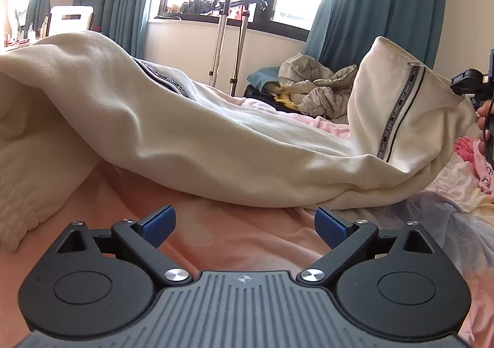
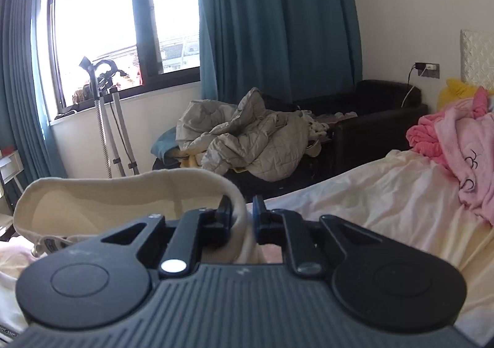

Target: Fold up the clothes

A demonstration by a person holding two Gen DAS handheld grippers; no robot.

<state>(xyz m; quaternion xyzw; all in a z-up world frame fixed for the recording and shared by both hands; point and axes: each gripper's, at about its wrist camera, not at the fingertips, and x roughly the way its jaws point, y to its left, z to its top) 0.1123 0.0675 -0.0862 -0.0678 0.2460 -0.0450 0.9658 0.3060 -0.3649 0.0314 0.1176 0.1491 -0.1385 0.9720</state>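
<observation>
We see our left claw (image 1: 245, 226) spread wide and empty, low over the pink bedsheet (image 1: 216, 243). Just ahead of it the cream sweatpants (image 1: 173, 131) lie across the bed, one end lifted up at its far right. There our right claw (image 2: 242, 215) pinches the waistband (image 2: 129, 184) between nearly closed pads. Beyond it lies a crumpled grey quilted jacket (image 2: 247, 137).

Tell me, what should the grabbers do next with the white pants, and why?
Probably the right gripper should carry its pinched end of the cream trousers across toward the other end, since that end is already lifted off the pink bedding while the open left gripper holds nothing.
</observation>
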